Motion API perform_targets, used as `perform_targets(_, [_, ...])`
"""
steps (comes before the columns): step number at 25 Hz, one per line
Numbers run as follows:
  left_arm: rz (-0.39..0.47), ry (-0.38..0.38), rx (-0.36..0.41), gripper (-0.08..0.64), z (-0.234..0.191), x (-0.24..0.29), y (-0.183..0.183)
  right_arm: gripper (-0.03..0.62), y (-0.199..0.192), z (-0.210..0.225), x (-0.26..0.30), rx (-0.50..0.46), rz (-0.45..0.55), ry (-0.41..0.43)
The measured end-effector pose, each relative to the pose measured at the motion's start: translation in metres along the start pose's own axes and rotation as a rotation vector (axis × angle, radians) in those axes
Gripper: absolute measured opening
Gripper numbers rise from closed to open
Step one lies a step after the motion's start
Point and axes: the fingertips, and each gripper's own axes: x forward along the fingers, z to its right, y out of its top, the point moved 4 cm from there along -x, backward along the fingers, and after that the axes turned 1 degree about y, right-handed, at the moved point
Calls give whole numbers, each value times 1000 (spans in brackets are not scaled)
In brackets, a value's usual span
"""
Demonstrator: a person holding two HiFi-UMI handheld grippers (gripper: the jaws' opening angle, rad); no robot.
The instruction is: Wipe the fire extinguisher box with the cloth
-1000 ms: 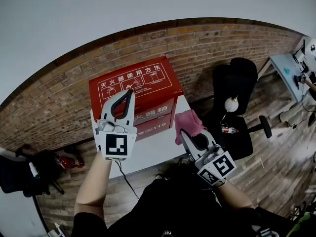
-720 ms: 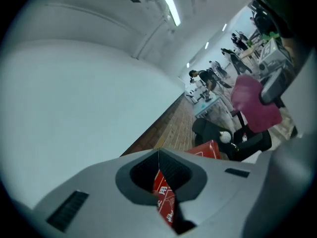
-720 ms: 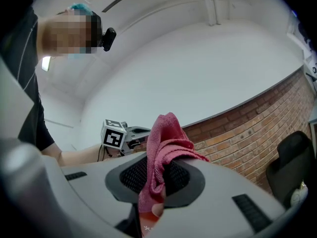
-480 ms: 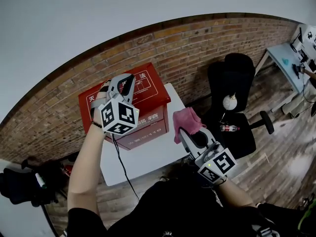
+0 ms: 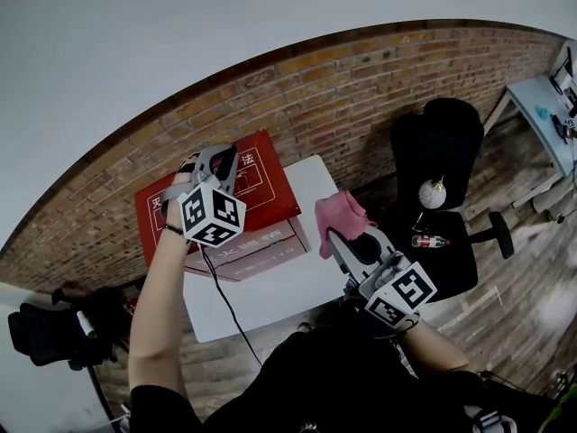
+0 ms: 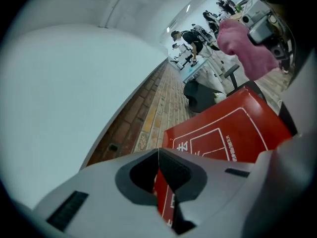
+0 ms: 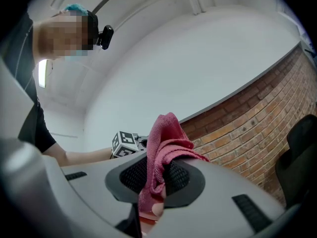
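- The left gripper (image 6: 158,155) has its jaws closed, tips meeting, and I cannot see anything caught between them.
- It hangs over the far left part of the fire extinguisher box (image 5: 261,183). In the left gripper view, the box's red top with white print shows just behind the jaws.
- The right gripper (image 7: 157,175) has its jaws clamped on the cloth (image 7: 166,133), a pink-red one. The cloth bunches up above the tips, and a short end hangs below.
- In the head view, the cloth is held in the air to the right of the box and apart from it, above the right edge of the white table (image 5: 288,282).
- The box sits on the far left part of the table, against the brick wall (image 5: 361,88). Its printed top faces up and its front face is turned toward the person.
- A black chair (image 5: 433,142) stands to the right of the table, with a bottle (image 5: 424,240) lying on its seat.
- A black cable runs from the left gripper down across the table toward the person.
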Motion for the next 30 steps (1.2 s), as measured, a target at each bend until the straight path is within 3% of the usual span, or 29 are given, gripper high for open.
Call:
perform_targets(8, [-122, -57, 30, 34, 7, 19, -9, 74, -4, 58, 18, 62, -40, 63])
perform_targets(20, [-146, -30, 14, 32, 6, 19, -11, 74, -20, 117, 52, 127, -80, 176])
perform_targets(30, [-146, -23, 14, 31, 5, 19, -11, 74, -35, 135, 100, 193, -61, 283])
